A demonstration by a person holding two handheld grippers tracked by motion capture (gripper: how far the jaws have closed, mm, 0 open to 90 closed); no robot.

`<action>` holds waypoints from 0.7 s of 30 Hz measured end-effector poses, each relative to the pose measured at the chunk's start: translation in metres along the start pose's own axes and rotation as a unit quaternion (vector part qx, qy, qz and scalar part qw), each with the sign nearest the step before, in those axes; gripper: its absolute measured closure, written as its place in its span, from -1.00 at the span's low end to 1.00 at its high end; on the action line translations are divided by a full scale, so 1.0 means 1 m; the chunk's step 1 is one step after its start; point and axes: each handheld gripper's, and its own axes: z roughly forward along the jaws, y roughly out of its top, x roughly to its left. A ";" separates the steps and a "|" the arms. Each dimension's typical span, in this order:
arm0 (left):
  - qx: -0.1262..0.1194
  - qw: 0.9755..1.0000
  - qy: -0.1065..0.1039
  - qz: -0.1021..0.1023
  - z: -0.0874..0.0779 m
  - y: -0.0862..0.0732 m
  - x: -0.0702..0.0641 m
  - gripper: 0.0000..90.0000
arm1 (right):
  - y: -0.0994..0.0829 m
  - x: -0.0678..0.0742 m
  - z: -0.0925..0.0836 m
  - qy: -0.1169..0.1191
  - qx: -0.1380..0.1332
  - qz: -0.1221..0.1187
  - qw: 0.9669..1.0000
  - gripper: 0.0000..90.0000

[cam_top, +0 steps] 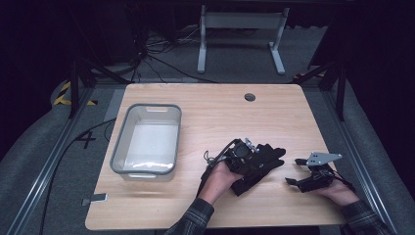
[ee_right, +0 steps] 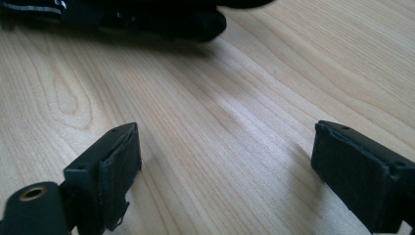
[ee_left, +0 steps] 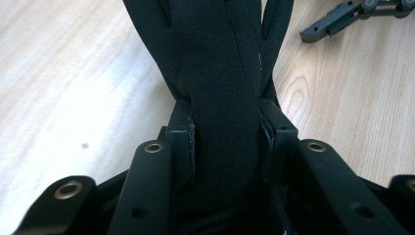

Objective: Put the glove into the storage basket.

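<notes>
A black glove (cam_top: 266,155) lies at the front right of the wooden table (cam_top: 220,112), fingers pointing away to the right. My left gripper (cam_top: 253,164) is shut on it: in the left gripper view both pads press the glove (ee_left: 215,58) at my left gripper (ee_left: 225,132), and the fabric runs up between the jaws. My right gripper (cam_top: 293,171) rests low on the table just right of the glove, open. In the right gripper view my right gripper (ee_right: 230,152) has only bare wood between its pads, and the glove (ee_right: 161,19) lies beyond them.
A clear plastic bin with a grey rim (cam_top: 120,134) stands at the table's left. A round cable hole (cam_top: 250,97) sits near the far edge. A small grey clip (cam_top: 95,199) hangs at the front left corner. The right gripper's jaw (ee_left: 342,17) shows in the left gripper view.
</notes>
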 end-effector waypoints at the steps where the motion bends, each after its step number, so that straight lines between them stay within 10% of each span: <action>1: 0.000 1.000 0.002 -0.002 -0.003 0.001 0.001 0.45 | 0.000 0.000 0.000 0.000 0.000 0.000 1.000 -0.74; 21: -0.028 0.998 0.047 -0.040 -0.072 0.001 0.028 0.44 | 0.000 0.000 0.000 0.000 0.000 0.000 1.000 -0.74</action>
